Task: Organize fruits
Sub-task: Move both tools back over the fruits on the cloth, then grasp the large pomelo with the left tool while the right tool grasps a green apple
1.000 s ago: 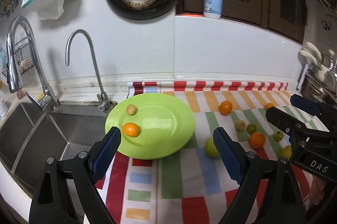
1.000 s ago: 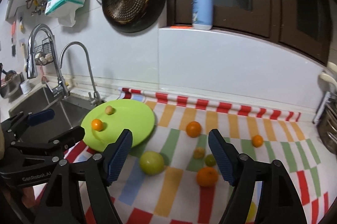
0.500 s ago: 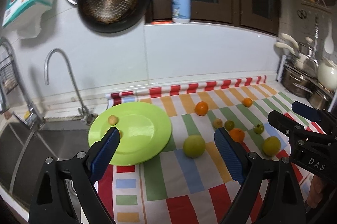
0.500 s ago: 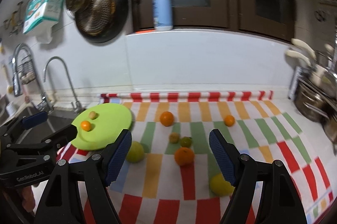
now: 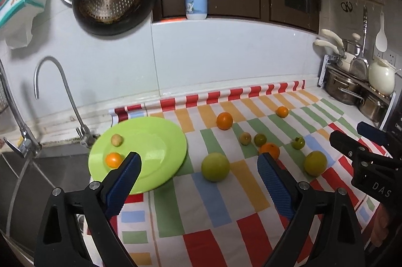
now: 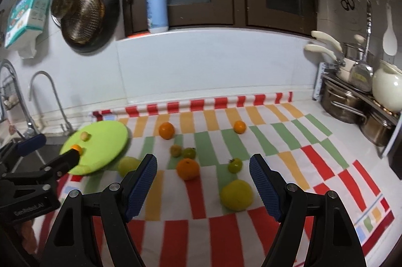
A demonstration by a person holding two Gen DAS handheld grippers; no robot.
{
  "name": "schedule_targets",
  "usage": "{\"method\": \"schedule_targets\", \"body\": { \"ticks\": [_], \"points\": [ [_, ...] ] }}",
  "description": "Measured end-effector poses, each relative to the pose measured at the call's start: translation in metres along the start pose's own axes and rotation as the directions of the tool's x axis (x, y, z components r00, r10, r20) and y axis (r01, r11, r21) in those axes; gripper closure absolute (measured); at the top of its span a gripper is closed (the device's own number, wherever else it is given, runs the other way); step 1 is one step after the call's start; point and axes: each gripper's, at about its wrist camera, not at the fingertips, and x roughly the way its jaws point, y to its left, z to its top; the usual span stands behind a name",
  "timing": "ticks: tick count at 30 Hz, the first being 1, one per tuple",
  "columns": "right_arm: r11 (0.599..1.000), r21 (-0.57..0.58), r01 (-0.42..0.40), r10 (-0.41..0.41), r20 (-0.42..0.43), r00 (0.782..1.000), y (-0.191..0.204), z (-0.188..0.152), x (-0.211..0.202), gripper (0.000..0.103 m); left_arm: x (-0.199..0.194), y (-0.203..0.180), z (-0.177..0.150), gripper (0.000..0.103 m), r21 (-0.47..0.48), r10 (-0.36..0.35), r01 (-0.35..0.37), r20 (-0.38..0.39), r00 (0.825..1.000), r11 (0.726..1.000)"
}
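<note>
Both sets of jaws gape wide w/ nothing between the pads. Your left gripper hangs over the striped cloth, and the big green fruit sits between its blue pads, a bit ahead of the tips & nearer the right one. The green plate lies at the left pad, partly behind it, beside the sink; it carries a small orange just left of that pad tip and a pale little fruit farther back.

Your right gripper frames more fruit: an orange between the pads, closer to the left one, a small green tomato toward the right one, and a yellow-green fruit low, near the right pad but apart from it. Ahead on the cloth lie two small fruits side by side, then two more oranges, one left, one right. Pots stand well off to the right.
</note>
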Motion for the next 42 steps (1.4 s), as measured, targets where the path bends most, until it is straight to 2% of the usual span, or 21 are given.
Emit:
{"method": "schedule_targets", "body": {
  "ticks": [11,19,27,31,34,42],
  "points": [
    [0.997,0.05,0.067,-0.061,-0.11,0.992,-0.023,-0.024,0.031,0.027,0.03,-0.012,-0.013,0.008,0.071,0.018,-0.014,-0.06,0.998,0.997],
    [0.993,0.056,0.099,-0.086,-0.201,0.976,-0.029,-0.039,0.056,0.027,0.066,-0.015,-0.022,0.008,0.085,-0.002,0.014,-0.144,0.99,0.996],
    [0.991,0.059,0.12,-0.099,-0.274,0.957,-0.034,-0.051,0.082,0.027,0.103,-0.018,-0.027,0.008,0.105,-0.01,0.03,-0.187,0.982,0.994],
    [0.991,0.046,0.13,-0.111,-0.292,0.95,-0.033,-0.054,0.092,0.027,0.117,-0.018,-0.024,0.015,0.105,-0.031,0.053,-0.198,0.98,0.993],
    [0.991,0.049,0.128,-0.107,-0.304,0.947,-0.034,-0.055,0.098,0.033,0.126,-0.021,-0.022,0.019,0.105,-0.051,0.074,-0.209,0.977,0.992],
    [0.991,0.037,0.129,-0.111,-0.317,0.942,-0.035,-0.054,0.108,0.042,0.145,-0.026,-0.024,0.041,0.102,-0.071,0.098,-0.24,0.968,0.99]
  ]
}}
